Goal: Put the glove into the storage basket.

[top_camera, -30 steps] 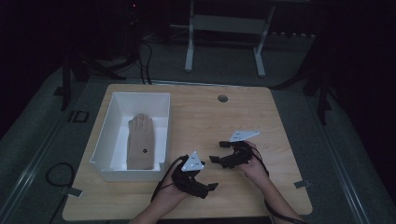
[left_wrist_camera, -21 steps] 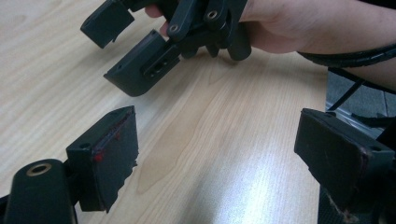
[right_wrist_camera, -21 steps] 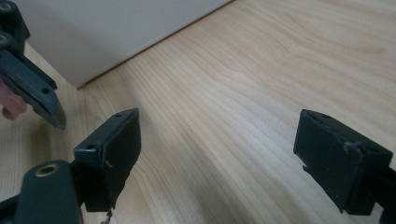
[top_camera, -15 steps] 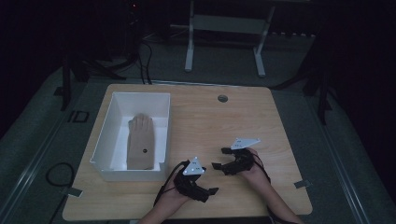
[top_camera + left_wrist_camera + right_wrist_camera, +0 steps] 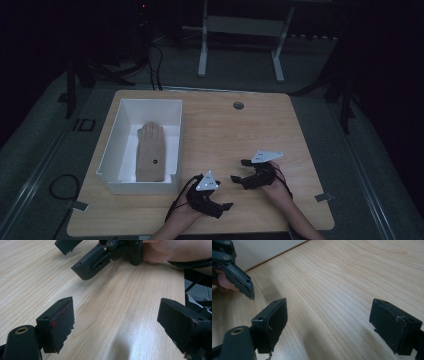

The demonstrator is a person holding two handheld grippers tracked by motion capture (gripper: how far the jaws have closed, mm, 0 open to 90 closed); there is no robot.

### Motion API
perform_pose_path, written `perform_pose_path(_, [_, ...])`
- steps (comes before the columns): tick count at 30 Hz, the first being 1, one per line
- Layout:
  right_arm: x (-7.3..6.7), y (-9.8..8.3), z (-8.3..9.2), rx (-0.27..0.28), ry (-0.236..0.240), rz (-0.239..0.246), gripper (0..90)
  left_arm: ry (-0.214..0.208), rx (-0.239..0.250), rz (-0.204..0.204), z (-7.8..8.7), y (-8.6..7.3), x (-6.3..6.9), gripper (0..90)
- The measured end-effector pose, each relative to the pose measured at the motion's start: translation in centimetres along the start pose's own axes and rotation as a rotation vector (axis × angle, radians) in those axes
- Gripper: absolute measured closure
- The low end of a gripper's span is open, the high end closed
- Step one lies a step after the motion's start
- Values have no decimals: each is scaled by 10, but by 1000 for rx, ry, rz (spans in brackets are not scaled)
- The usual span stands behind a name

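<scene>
A dim room with a wooden table (image 5: 215, 125) seen from above. A white box (image 5: 120, 145) sits on its left half, holding a tan glove (image 5: 151, 157) that lies flat with its fingers pointing away. Just right of the box's near corner rests the left tool (image 5: 227, 206); farther right of the box, the right tool (image 5: 239, 171), each held by a hand. The left gripper view shows what the high view cannot: that tool's (image 5: 116, 325) 2 jaws spread wide, empty, over bare wood. The right gripper view shows the right tool (image 5: 328, 326) likewise wide apart and empty, the box wall (image 5: 264, 248) cut off at the top.
</scene>
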State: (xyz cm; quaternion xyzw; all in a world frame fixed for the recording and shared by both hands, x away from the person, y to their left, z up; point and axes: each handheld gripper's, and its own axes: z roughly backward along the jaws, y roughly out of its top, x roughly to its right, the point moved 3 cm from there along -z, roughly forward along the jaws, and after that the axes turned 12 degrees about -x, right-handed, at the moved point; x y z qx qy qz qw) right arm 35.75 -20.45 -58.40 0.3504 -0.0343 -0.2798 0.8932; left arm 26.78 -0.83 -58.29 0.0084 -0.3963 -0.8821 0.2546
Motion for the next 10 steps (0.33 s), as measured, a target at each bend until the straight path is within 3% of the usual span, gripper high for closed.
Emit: perform_pose_path(10, [0, 0, -1, -6, -18, 4, 150, 8, 12, -13, 0, -1, 2, 146])
